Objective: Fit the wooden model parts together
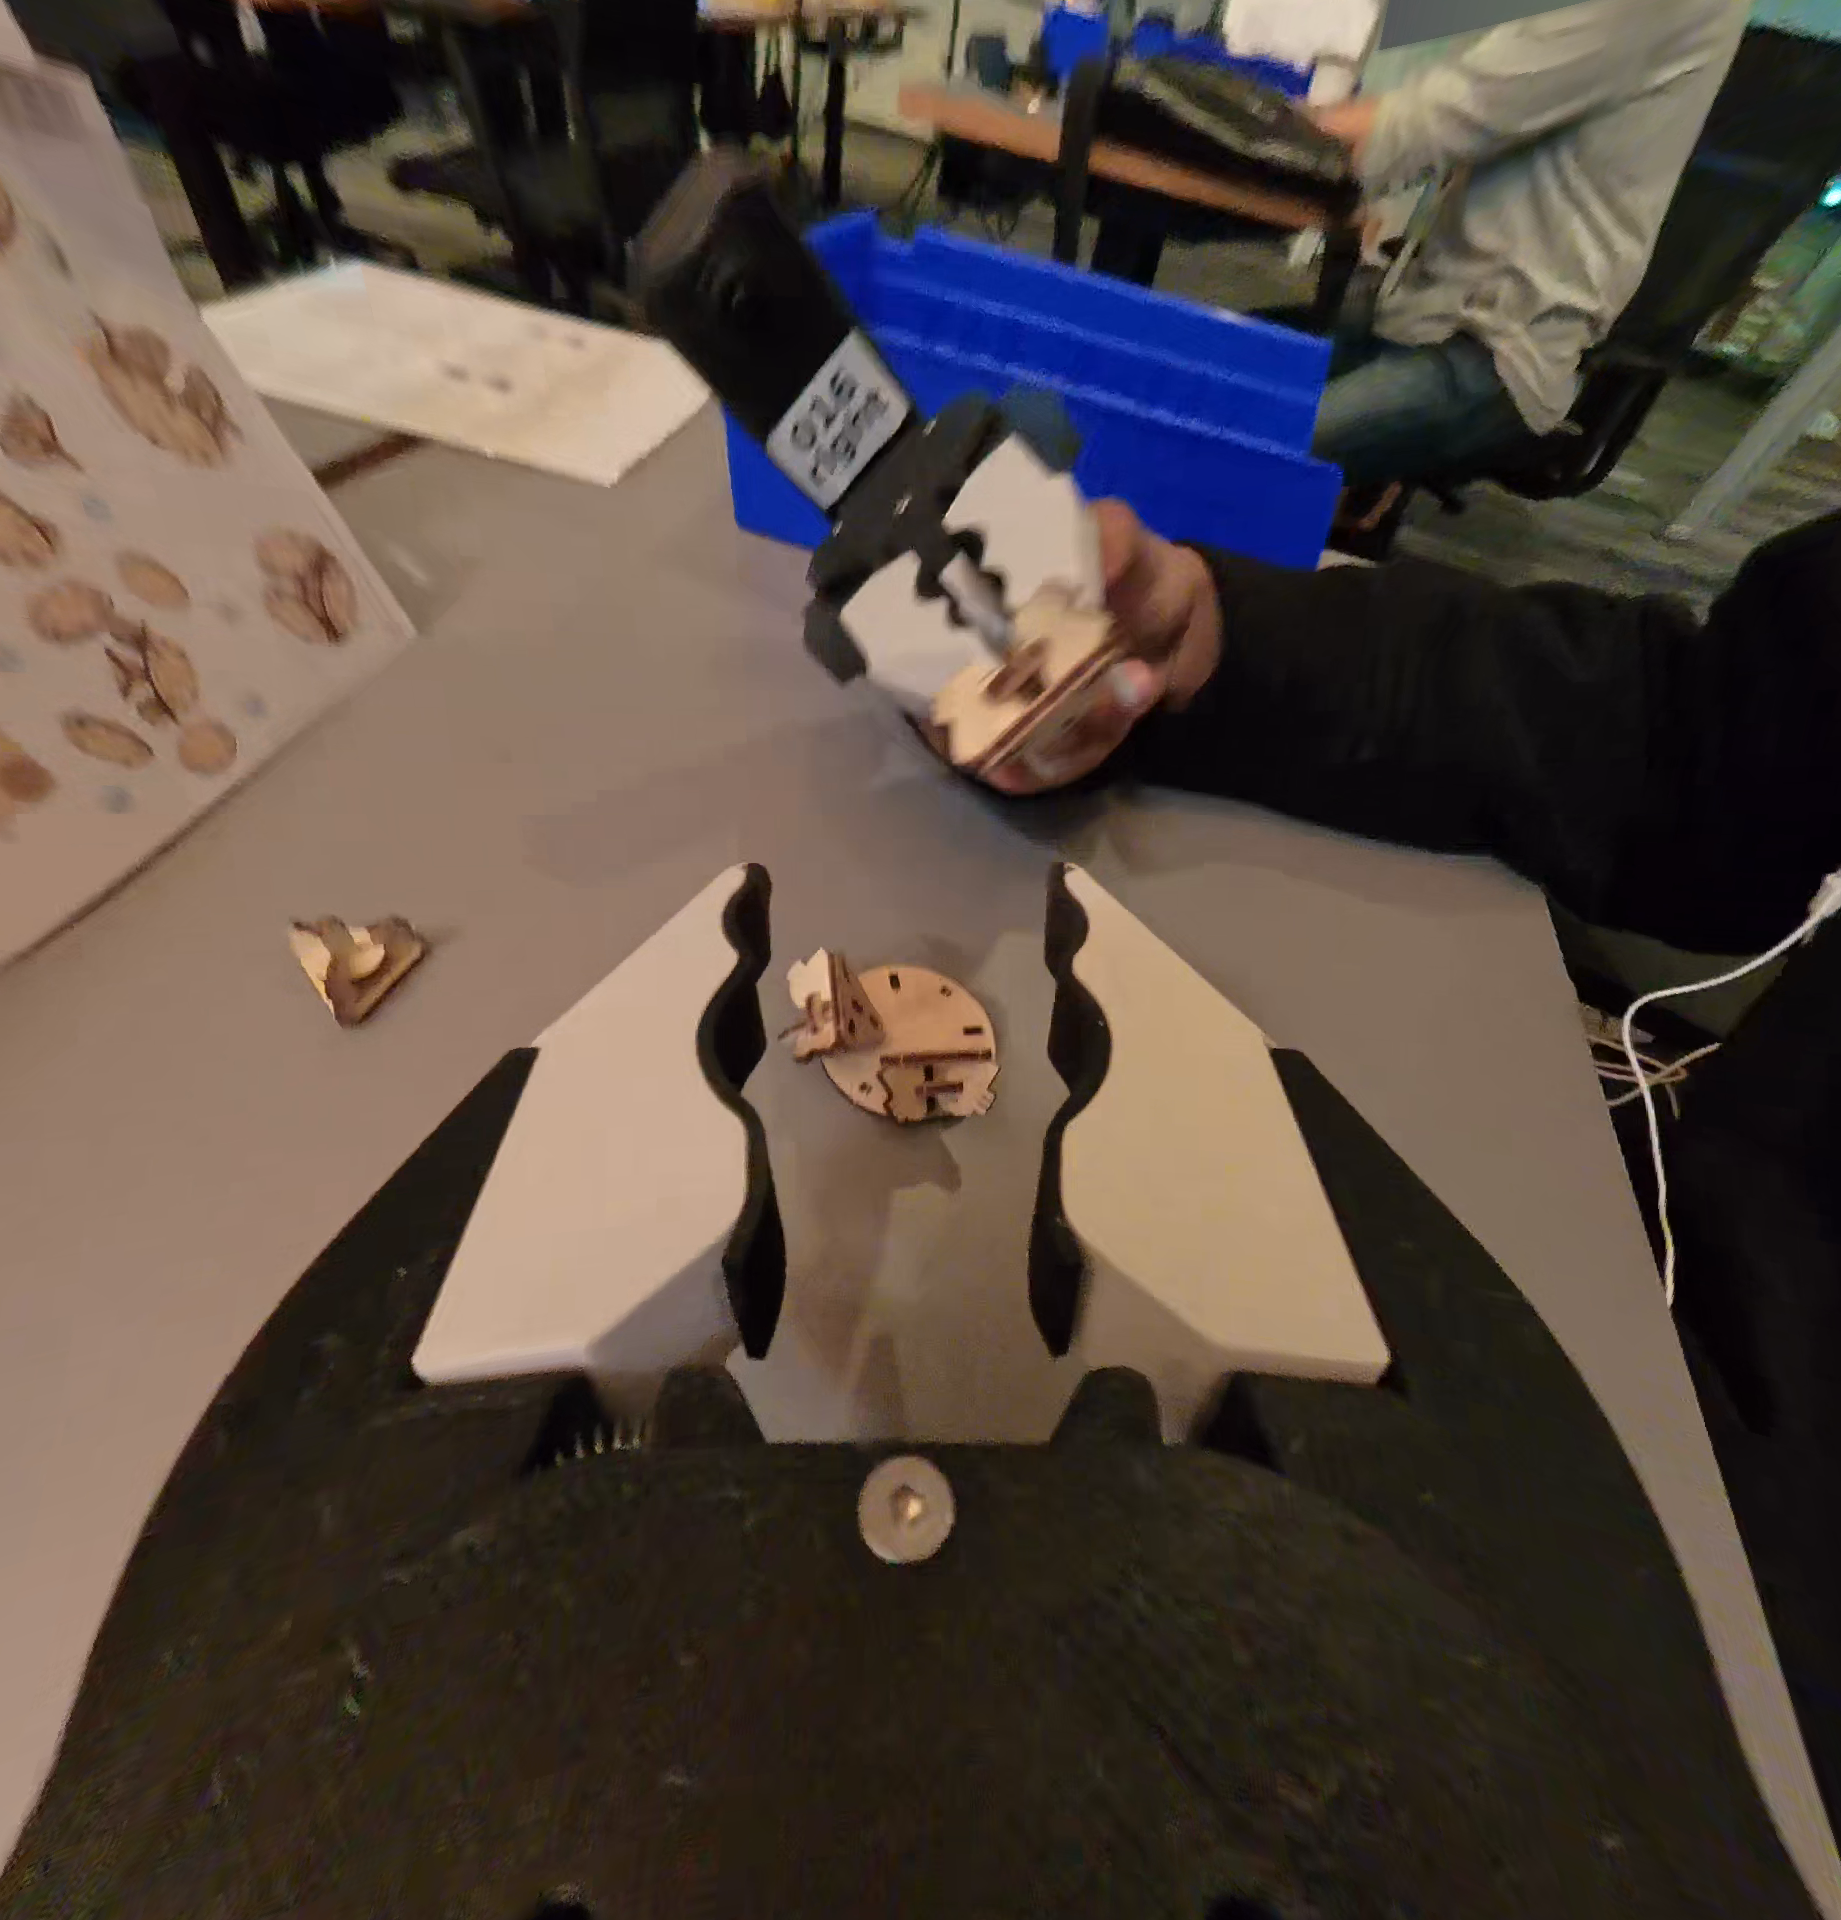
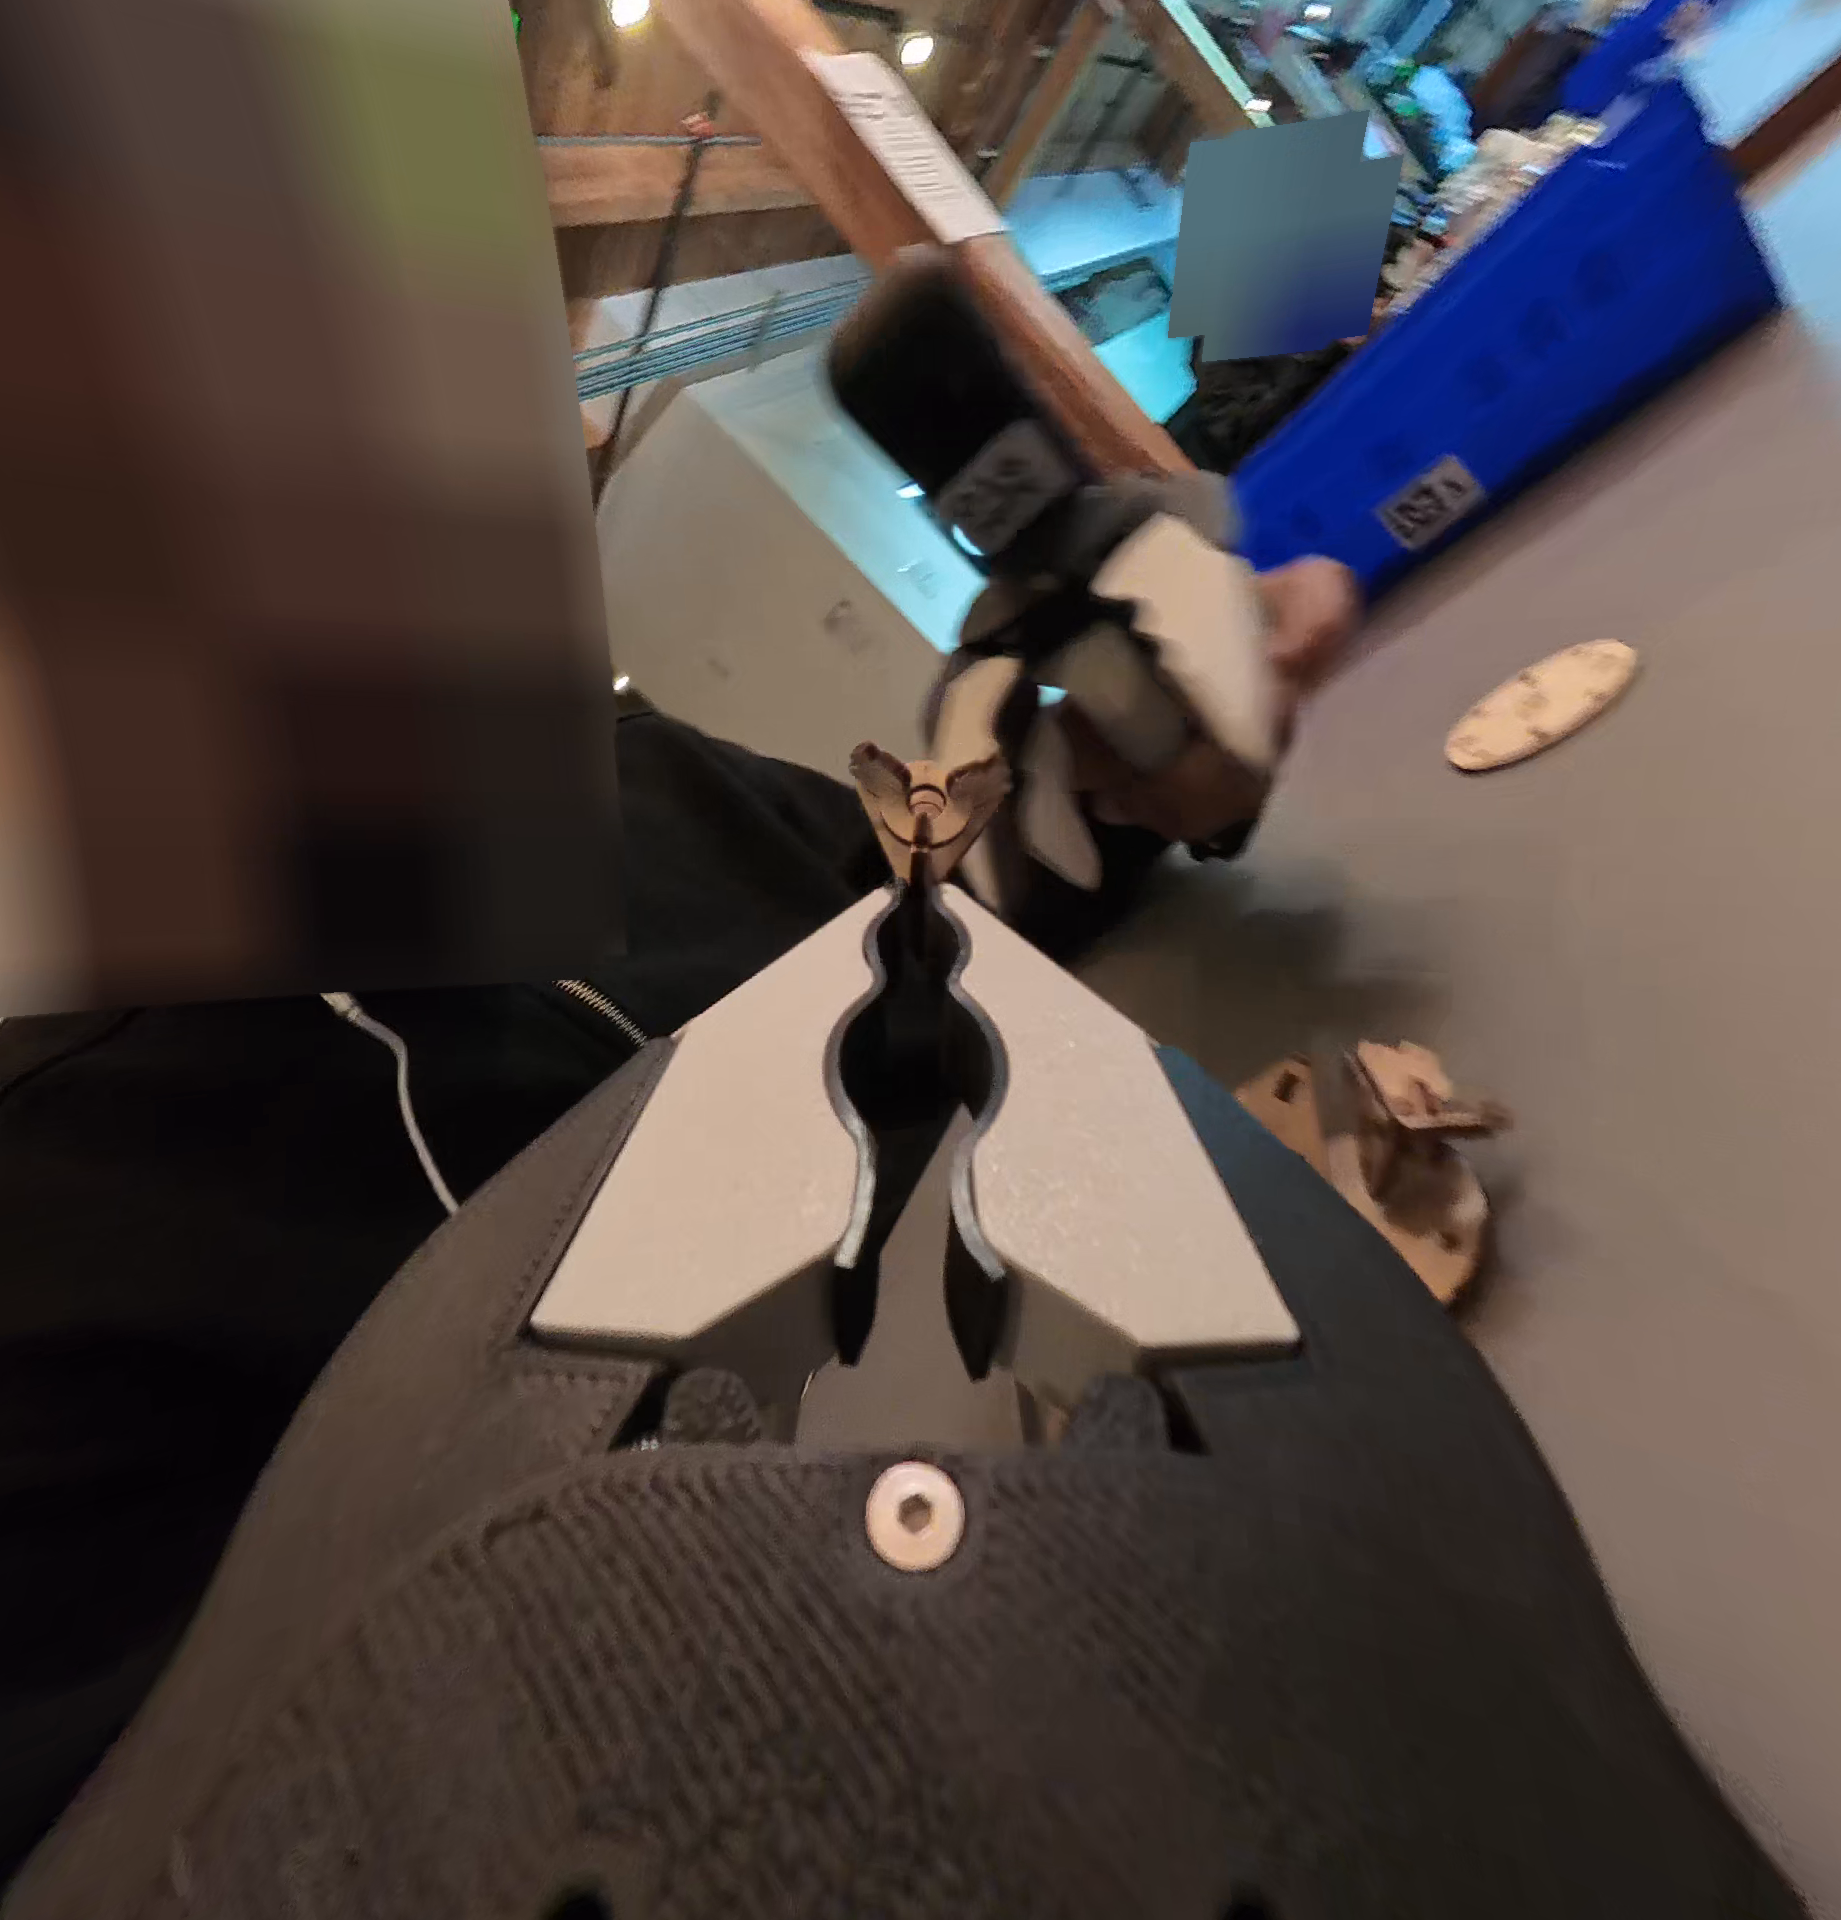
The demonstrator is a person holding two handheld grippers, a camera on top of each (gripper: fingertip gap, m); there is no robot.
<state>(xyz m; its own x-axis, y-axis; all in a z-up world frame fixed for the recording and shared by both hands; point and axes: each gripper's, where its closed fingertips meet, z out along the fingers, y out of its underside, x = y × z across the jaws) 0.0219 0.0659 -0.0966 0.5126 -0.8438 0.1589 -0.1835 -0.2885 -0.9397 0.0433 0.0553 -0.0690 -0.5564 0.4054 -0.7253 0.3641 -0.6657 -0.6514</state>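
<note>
Left gripper [image 1: 905, 997] straddles one wooden disc [image 1: 911, 1044]; right gripper [image 2: 918, 883] seemingly pinches one wooden piece [image 2: 926, 805].

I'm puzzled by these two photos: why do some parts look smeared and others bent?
Left wrist view: the far hand-held gripper and background are motion-blurred; the wooden disc is fairly sharp; the table edge bows from the wide lens. Right wrist view: everything tilts, the other gripper smears, and flat patches were added afterwards.
</note>
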